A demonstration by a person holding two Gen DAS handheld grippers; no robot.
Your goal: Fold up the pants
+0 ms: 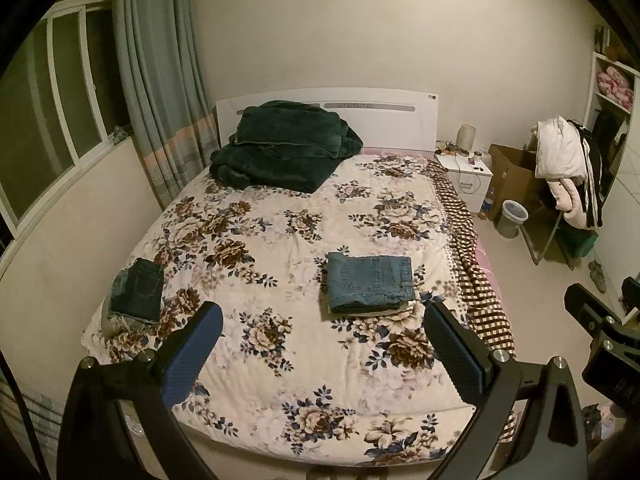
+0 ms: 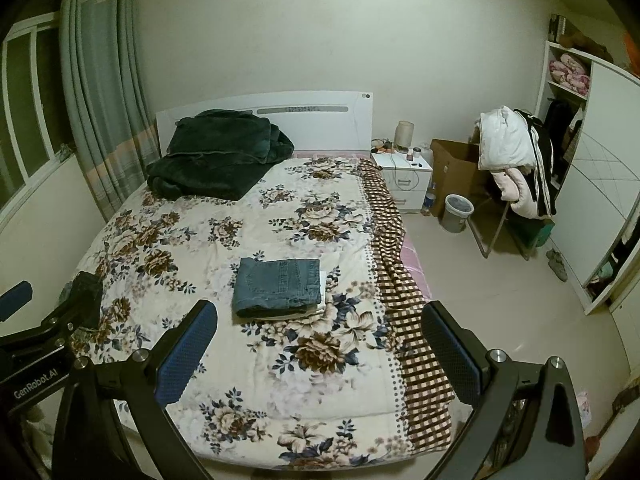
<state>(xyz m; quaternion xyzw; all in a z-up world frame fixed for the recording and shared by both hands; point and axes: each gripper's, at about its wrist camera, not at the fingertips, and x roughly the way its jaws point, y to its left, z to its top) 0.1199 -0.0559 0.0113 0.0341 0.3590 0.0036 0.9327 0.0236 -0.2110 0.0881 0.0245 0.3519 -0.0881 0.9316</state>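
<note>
Hovering both grippers, left gripper (image 1: pixel 322 344) and right gripper (image 2: pixel 320 340), spread wide and empty, near the folded jeans (image 1: pixel 370 282), so I reckon the dark shorts (image 1: pixel 138 290) left of them come next.

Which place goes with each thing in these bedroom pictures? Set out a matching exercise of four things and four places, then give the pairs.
Things:
1. Folded jeans
2. Green blanket
3. Dark shorts
4. Bin

Places:
A. On the floor beside the cardboard box
B. At the head of the bed, against the headboard
C. Near the bed's left edge, toward its foot
D. On the floral cover, right of the bed's middle

Pairs: 1-D, 2-B, 3-C, 4-A
</note>
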